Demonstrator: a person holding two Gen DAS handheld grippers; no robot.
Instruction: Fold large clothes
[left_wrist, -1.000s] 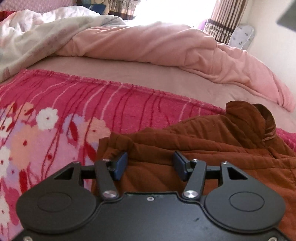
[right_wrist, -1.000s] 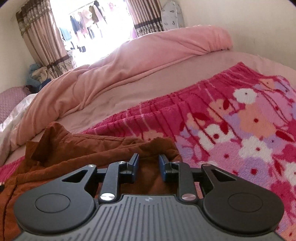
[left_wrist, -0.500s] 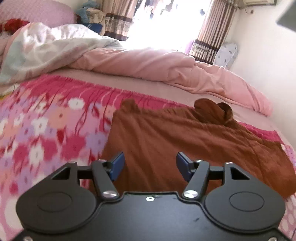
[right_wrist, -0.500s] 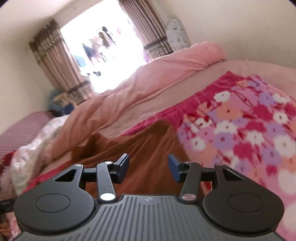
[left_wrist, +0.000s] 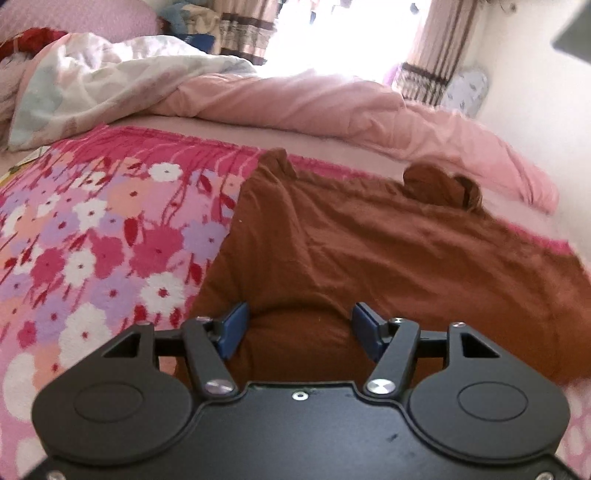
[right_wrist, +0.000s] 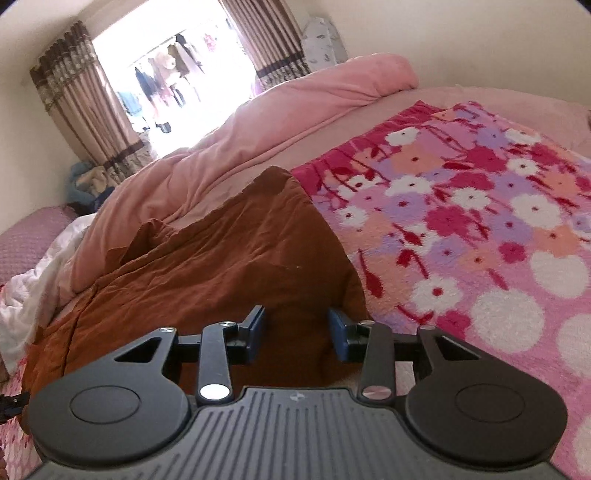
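Rust-brown, soft-looking fabric makes up the large garment (left_wrist: 369, 251), which lies spread on a fleecy pink blanket printed with white, red and lilac flowers (left_wrist: 92, 229) that covers the near part of the bed. In the left wrist view the garment stretches from the middle of the picture out to the right, its far edge ending in two raised lumps of cloth near a rumpled plain pink quilt (left_wrist: 332, 107) heaped along the far side of the bed. A pale patterned white-and-grey quilt (left_wrist: 96, 85) is bunched at the far left, and striped brown curtains (right_wrist: 77, 107) frame a bright window behind.

The left gripper (left_wrist: 299, 326), black with blue finger pads (left_wrist: 232, 328), points down at the near edge of the garment. Its jaws stand apart, and a rounded fold of brown cloth sits between them; the pads do not visibly press on it, so the cloth is released rather than gripped.

The right gripper (right_wrist: 295, 332) hangs over the garment's (right_wrist: 221, 258) other near end, where the brown cloth meets the flowered blanket (right_wrist: 480, 221) on the right. Its jaws are closing, with brown fabric lying between the blue pads (right_wrist: 255, 334), which do not yet pinch it.
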